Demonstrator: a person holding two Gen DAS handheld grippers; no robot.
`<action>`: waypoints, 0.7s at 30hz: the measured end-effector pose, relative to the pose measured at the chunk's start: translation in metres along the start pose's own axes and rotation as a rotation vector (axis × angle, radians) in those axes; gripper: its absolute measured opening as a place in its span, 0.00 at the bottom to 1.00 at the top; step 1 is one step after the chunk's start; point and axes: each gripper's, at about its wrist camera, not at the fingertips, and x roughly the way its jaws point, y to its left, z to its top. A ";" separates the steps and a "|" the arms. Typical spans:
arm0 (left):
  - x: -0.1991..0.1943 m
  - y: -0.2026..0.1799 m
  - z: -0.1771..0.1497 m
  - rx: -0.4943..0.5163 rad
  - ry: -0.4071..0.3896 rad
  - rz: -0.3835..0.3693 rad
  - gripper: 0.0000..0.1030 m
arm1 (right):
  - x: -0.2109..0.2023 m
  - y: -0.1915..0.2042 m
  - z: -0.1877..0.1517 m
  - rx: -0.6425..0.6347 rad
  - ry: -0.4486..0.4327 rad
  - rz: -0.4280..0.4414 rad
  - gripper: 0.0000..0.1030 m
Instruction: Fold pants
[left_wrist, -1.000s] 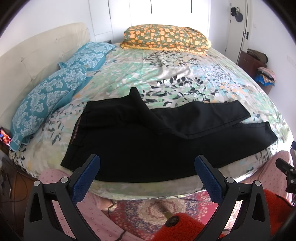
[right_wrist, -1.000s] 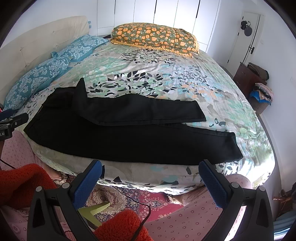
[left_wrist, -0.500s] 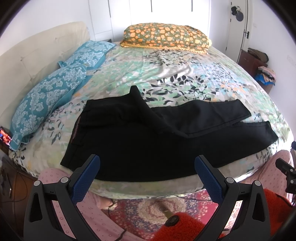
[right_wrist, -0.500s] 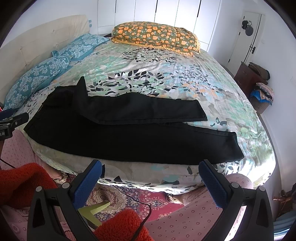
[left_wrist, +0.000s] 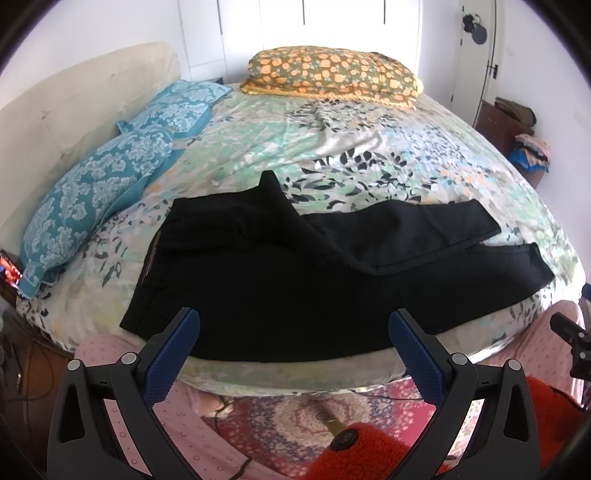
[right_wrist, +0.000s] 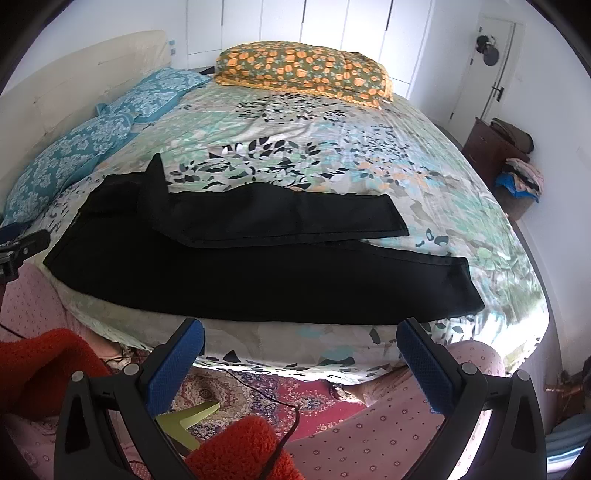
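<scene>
- Along the near edge of the bed (left_wrist: 369, 147), black pants (left_wrist: 295, 295) lie flat on the floral bedspread, waistband toward the blue patterned pillows (left_wrist: 110, 184), legs stretching to the right.
- One pant leg (right_wrist: 277, 218) lies folded diagonally across the other, its hem short of the lower leg's hem.
- Left gripper (left_wrist: 294, 334) hovers just off the bed edge, blue-padded fingers spread wide, holding nothing.
- Right gripper (right_wrist: 300, 345) hangs likewise before the mattress side, fingers wide apart and empty, clear of the fabric.
- An orange-flowered pillow (right_wrist: 303, 74) rests at the far side of the bed.
- Below both grippers, a patterned red rug (right_wrist: 295, 398) covers the floor.
</scene>
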 end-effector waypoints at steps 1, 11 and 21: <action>0.000 0.002 0.000 -0.010 0.001 -0.003 0.99 | -0.002 -0.002 -0.001 0.005 -0.002 -0.005 1.00; 0.007 -0.009 0.001 0.024 0.029 -0.026 0.99 | -0.005 -0.022 -0.005 0.087 -0.003 -0.045 1.00; 0.013 -0.017 0.003 0.063 0.053 -0.027 0.99 | -0.001 -0.045 -0.008 0.170 0.025 -0.114 1.00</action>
